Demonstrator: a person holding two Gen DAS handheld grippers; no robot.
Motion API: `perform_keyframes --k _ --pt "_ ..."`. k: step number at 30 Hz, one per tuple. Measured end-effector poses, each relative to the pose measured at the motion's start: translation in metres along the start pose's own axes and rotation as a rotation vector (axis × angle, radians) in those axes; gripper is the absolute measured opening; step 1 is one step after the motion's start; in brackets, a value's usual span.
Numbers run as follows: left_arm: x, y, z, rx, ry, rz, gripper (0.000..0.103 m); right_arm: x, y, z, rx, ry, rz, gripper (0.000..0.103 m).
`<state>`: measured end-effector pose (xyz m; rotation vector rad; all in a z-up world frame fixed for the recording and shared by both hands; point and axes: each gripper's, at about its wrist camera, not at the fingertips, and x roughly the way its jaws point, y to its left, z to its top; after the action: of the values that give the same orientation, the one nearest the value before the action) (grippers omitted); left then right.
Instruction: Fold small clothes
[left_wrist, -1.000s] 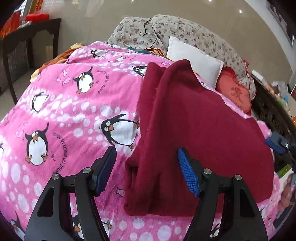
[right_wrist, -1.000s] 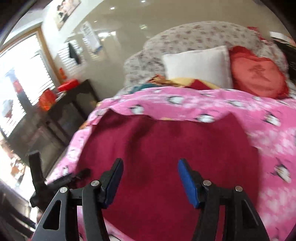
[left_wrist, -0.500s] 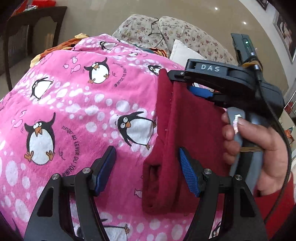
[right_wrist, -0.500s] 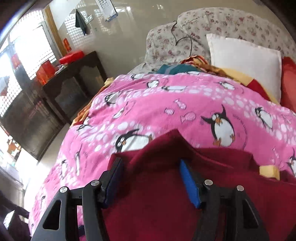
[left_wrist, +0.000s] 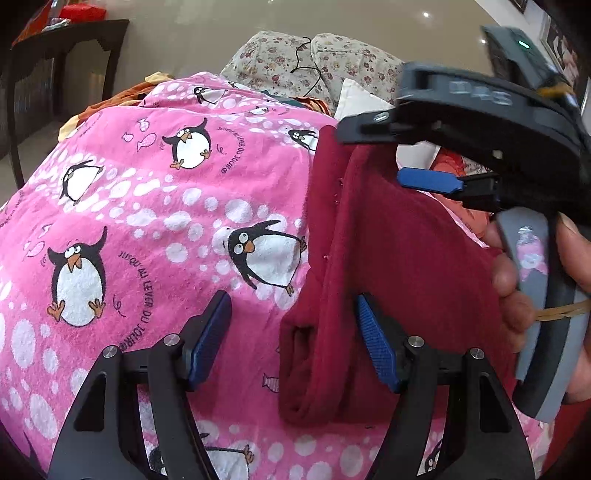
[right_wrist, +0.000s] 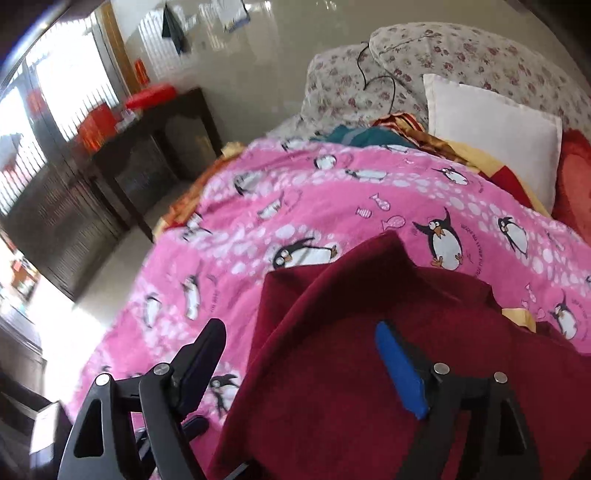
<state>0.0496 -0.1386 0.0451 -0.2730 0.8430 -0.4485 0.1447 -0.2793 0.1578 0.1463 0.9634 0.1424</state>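
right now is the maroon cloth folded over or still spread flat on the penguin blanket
Folded over, at least once: the maroon cloth lies doubled on the penguin blanket, with stacked layers and a rolled fold along its left edge.

I'm seeing garment (left_wrist: 406, 266) showing dark red | bedspread (left_wrist: 155, 206) showing pink, white spots, black-white penguins | pillows (right_wrist: 461, 55) showing floral | cushion (right_wrist: 491, 136) showing white

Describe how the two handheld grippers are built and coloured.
Left gripper: black angular plastic arms with silver screws and ridged blue pads. Right gripper: same black frame, blue pads, grey handle, blurred white lettering, a green light, a rubber band. A red sleeve shows.
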Motion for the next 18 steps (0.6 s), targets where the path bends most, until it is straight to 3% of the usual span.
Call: perform_keyframes --k 6,14,18 --pt "0.002 0.005 0.003 -0.024 0.011 -0.015 0.072 0.026 0.008 0.004 -0.031 0.043 -0.08 0.082" --pt "0.007 0.006 0.006 -0.01 0.021 -0.031 0.077 0.039 0.013 -0.004 -0.117 0.038 -0.145 0.083" --pt "0.008 0.007 0.009 -0.003 0.032 -0.063 0.079 0.027 0.005 -0.009 -0.156 -0.003 -0.092 0.054"
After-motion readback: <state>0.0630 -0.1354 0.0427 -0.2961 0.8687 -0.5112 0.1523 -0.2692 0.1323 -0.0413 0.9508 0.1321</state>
